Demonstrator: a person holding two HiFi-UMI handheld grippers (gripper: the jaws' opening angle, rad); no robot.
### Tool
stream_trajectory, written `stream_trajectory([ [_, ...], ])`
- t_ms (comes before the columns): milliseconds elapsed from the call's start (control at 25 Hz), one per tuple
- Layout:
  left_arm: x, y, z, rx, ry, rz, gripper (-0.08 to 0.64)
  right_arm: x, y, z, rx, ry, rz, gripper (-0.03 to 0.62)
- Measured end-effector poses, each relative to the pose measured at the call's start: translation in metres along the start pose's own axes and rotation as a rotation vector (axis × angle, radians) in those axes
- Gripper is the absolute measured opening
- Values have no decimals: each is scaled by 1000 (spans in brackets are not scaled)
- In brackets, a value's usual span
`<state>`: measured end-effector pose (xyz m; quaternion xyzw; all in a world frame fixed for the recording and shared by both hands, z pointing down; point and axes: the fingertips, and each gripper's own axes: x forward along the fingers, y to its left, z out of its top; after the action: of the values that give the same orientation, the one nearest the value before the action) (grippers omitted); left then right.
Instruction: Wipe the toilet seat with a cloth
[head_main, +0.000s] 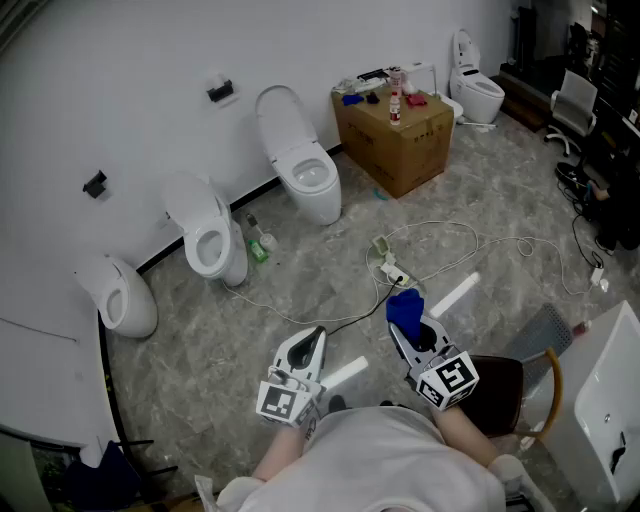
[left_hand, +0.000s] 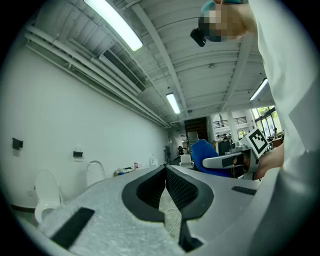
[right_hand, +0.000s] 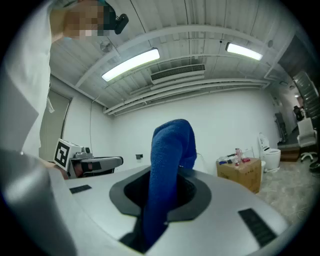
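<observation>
Right claw: clenched on a blue cloth, which stands up between the jaws and folds over above their tips.

Left claw: jaws pressed together, nothing between them.

The two claws are held side by side and near each other, low in front of the person, with the left claw just left of the right one.

On the floor just ahead of the right claw lies a white cable with a plug strip.

Well apart from both claws, toilets stand against the white wall. The near toilet is ahead and to the left of the left claw. The second toilet, lid raised and seat down, is roughly straight ahead. Neither claw touches a seat. A green bottle sits on the floor between these two toilets.

A box with small items on top stands ahead of the right claw, just right of the second toilet. A third toilet stands beyond the box.
</observation>
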<state>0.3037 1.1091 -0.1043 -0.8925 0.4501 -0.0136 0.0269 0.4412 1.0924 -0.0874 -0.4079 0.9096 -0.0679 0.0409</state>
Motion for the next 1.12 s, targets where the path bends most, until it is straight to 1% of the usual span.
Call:
stream_trajectory([
  [200,4,-3,-1,-3,-2,-1,7,-3,-4,-2,14,3,-6,67],
  [440,8,-6,-4,20,12,-1,7,-5,-7,-5,16,3,-4,67],
  [600,11,-2,-3,26,20,9,7,-2,-11,-2,32,-13,4,67],
  [800,15,0,-5,43,29,28,6,2,-18,-8,33,-6,10,67],
  [960,22,19,-8,47,13,41,6,20,-22,-9,26,3,24,67],
  [1120,38,51,-17,34,46,58,8,53,-35,-10,34,16,24,67],
])
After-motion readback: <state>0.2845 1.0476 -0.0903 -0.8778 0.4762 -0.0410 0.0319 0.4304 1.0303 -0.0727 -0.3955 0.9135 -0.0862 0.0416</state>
